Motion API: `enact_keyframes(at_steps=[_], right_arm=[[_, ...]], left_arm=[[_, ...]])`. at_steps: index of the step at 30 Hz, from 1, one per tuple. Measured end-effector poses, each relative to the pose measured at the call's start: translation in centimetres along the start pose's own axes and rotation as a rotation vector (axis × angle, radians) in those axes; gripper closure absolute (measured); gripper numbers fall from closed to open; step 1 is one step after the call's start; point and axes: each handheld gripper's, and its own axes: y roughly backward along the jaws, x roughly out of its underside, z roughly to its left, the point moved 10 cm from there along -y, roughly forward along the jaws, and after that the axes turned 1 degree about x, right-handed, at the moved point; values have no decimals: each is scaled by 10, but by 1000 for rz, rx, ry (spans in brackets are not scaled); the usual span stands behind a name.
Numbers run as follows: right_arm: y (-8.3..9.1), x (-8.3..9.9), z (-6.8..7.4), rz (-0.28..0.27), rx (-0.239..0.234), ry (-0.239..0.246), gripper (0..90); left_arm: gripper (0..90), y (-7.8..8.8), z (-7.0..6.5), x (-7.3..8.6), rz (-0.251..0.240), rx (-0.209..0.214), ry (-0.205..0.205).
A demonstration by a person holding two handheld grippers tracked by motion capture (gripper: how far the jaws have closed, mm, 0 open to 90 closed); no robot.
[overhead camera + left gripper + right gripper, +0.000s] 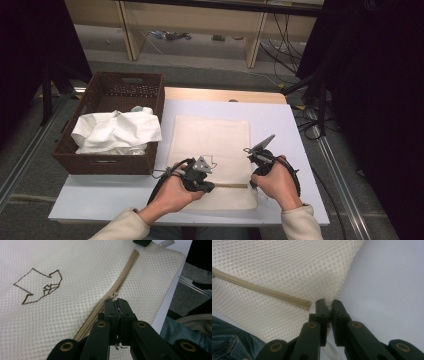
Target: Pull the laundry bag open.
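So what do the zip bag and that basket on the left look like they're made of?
The bag looks like cream synthetic mesh, matte: small regular holes cover it, and a tan zipper runs across. The basket looks like dark brown woven wicker or plastic rattan; the weave shows, but which one I can't tell.

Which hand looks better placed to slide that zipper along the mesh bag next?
Left, probably. The left tool is shut on the zipper pull, while the right tool pinches the mesh bag at its zipper-end edge, steadying it.
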Motion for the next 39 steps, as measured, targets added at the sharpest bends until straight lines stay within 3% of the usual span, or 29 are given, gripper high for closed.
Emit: enact_keyframes(at_steps=[2, 3, 4, 7, 8, 9, 10, 12, 13, 18, 21, 24, 25, 26, 28, 29, 33, 34, 35, 37, 38, 39], right_arm=[[1, 1, 2, 2, 3, -27, 857], [2, 1, 3, 9, -2, -12, 857], [2, 0, 6, 5, -8, -26, 857], [1, 0, 7, 0, -13, -37, 856], [2, 0, 5, 9, -2, -14, 857], [1, 1, 3, 16, 4, -21, 857], [1, 1, 3, 16, 4, -21, 857], [-1, 0, 2, 3, -1, -37, 857], [-1, 1, 0, 12, -4, -16, 856], [0, 0, 2, 1, 0, -31, 857], [0, 2, 1, 23, -8, -37, 856], [-1, 2, 1, 24, -12, -28, 857], [-1, 1, 1, 22, -7, -25, 856], [0, 2, 1, 25, -11, -24, 857], [-1, 2, 1, 25, -12, -27, 857], [-1, 2, 1, 20, -14, -29, 857], [-2, 1, 2, 17, -17, -31, 857], [-3, 1, 2, 9, -17, -39, 857], [-3, 1, -3, 11, 6, -51, 857], [-2, 2, -5, 25, 4, -43, 857], [-4, 1, -6, 0, -6, -42, 857], [-3, 1, -5, 3, -12, -44, 857]], left_arm=[[869, 1, 1, 2, 3, 3, 5], [869, 0, -1, 1, -22, 5, 47], [869, 2, 1, 3, 3, 7, 19], [869, 3, 1, 4, -6, 2, 22], [869, 4, 2, 5, 5, -4, 19], [869, 4, 2, 5, -1, 2, 26], [869, 5, 4, 6, -1, -5, 12], [869, 6, 4, 8, -3, -1, 18], [869, 7, 4, 8, -9, 1, 41], [869, 11, 6, 11, 2, -9, 21], [869, 11, 6, 12, -10, -1, 47], [869, 11, 6, 14, -1, 3, 41], [869, 10, 6, 14, -8, -1, 49], [869, 8, 3, 10, -47, 0, 95], [869, 9, 3, 11, -43, 2, 90], [869, 12, 6, 15, 4, 10, 37], [868, 12, 5, 14, -15, 9, 53], [868, 11, 4, 12, -41, -1, 86], [869, 15, 8, 17, -5, 2, 62], [869, 17, 8, 17, -14, 8, 64], [869, 15, 6, 15, -56, 6, 115], [869, 18, 9, 18, -28, 5, 87]])
